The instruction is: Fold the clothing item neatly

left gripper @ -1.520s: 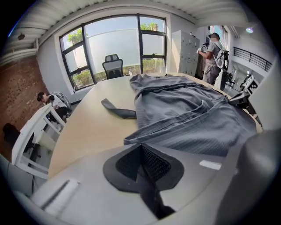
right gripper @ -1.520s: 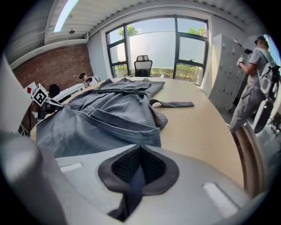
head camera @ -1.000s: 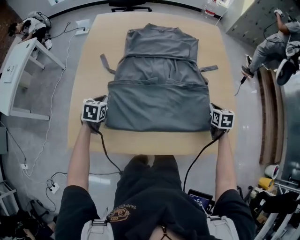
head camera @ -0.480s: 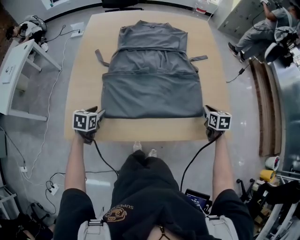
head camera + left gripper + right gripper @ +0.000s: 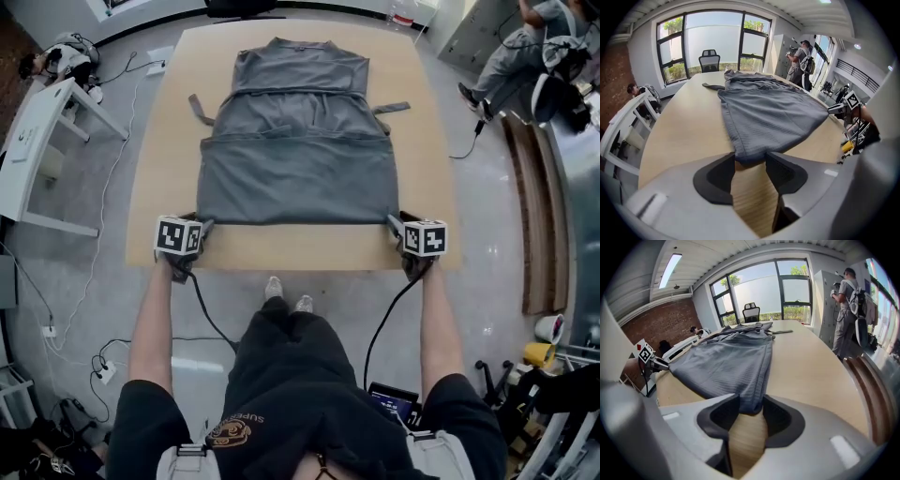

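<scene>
Head view scope: a person's two bare forearms reach to the near edge of a light wooden surface (image 5: 155,178), one tool in each hand.
left hand-held gripper (image 5: 201,228): set at the near left corner of the grey garment (image 5: 300,150). Its jaws have just been opening and stand wide apart. The left gripper view shows the hem corner lying slack between the tips, with bare wood behind it and neither pad pressing.
right hand-held gripper (image 5: 396,223): set at the near right corner of the same hem, well apart from its partner. Its jaws have just been opening and stand apart. The right gripper view shows the folded corner resting loosely between the tips, not pinched.
grey garment: spread flat on the surface, running straight away from both grippers. The near hem spans from one gripper to the other, and the neckline lies at the far end. Two crosswise creases or seams show between hem and neckline.
waist ties: the left tie (image 5: 197,108) and the right tie (image 5: 392,108) each stick out sideways from the garment, beyond the grippers, and lie on the wood.
cables: a black cable (image 5: 211,319) trails back from each gripper towards the person.
office chair (image 5: 248,7): past the far edge of the surface, opposite the grippers.
white table (image 5: 37,131): on the floor, off to the side of the left hand-held gripper.
bystander (image 5: 525,42): on the floor, beyond and to the outer side of the right hand-held gripper.
</scene>
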The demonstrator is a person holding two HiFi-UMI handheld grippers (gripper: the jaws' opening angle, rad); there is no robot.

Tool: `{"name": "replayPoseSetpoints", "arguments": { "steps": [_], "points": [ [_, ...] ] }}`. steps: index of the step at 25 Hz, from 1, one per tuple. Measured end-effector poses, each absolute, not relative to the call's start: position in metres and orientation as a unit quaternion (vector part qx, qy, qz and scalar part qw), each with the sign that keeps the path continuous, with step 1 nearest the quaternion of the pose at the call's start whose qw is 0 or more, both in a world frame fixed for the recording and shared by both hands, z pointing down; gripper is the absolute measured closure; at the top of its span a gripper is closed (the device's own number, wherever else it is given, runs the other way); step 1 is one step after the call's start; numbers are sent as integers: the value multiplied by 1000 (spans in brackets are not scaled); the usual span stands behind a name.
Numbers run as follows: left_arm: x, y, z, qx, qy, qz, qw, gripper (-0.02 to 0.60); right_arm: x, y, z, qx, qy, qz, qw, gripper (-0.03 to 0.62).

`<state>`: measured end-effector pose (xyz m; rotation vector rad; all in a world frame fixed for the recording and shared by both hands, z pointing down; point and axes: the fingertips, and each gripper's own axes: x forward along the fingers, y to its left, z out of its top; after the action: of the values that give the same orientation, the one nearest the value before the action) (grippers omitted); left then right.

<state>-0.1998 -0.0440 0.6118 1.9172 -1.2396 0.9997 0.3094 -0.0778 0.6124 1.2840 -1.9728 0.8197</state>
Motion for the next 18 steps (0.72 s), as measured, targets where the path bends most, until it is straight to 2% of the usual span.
{"name": "replayPoseSetpoints", "arguments": {
  "steps": [3, 4, 5, 6, 18],
  "points": [
    [-204, -46, 617, 726, -480, 371, 325, 397, 304, -77, 614, 480, -750, 317, 325, 464],
    [-205, -45, 617, 726, -481, 367, 326, 431, 302, -75, 614, 477, -753, 313, 329, 491],
    [-206, -44, 616, 727, -481, 363, 328, 506, 301, -74, 613, 473, -755, 309, 333, 521],
    [-206, -42, 614, 728, -482, 360, 330, 515, 300, -73, 611, 470, -757, 305, 335, 536],
    [-219, 23, 602, 744, -455, 358, 333, 520, 299, -6, 601, 473, -756, 326, 312, 548]
  ]
}}
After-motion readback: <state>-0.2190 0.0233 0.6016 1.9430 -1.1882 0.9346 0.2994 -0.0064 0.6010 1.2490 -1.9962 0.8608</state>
